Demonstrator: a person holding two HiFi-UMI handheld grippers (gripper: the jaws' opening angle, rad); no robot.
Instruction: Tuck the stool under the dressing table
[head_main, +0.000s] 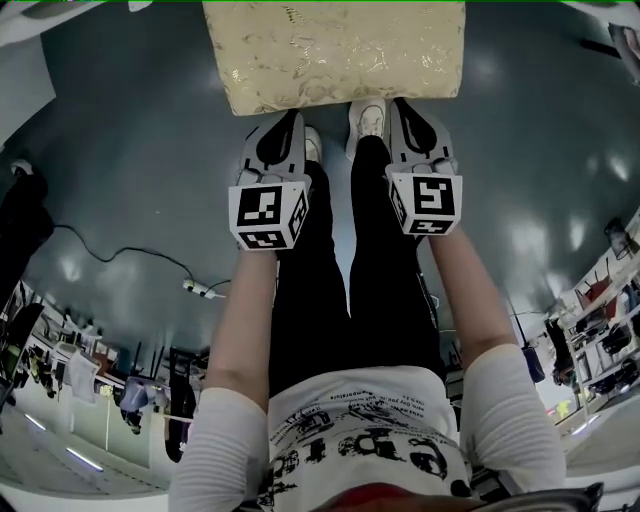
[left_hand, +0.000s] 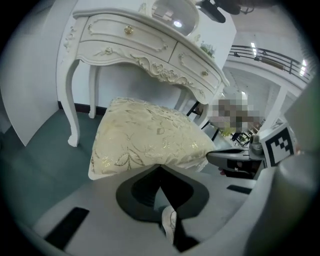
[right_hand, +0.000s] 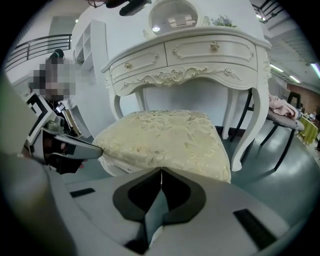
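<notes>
1. The stool (right_hand: 165, 137), with a cream cushion patterned in gold, stands on the dark floor (head_main: 130, 150) directly in front of the white carved dressing table (right_hand: 190, 60). Its seat sits lower than the drawers, in line with the gap between the table's front legs. How far it reaches under the table cannot be told.
2. The left gripper (left_hand: 160, 172) has its jaws together, tips meeting, with nothing between them. The tips lie at the near edge of the cushion; contact cannot be confirmed.
3. The right gripper (right_hand: 161, 175) is in the same condition: jaws together, nothing between them, tips at the cushion's near edge.
4. In the head view the two grippers are held side by side, near each other, both pointed at the stool.
5. The person's white shoes (head_main: 368, 118) stand just beside the near side of the stool.
6. A cable with a power strip (head_main: 200, 290) lies on the floor, well apart from the stool.
</notes>
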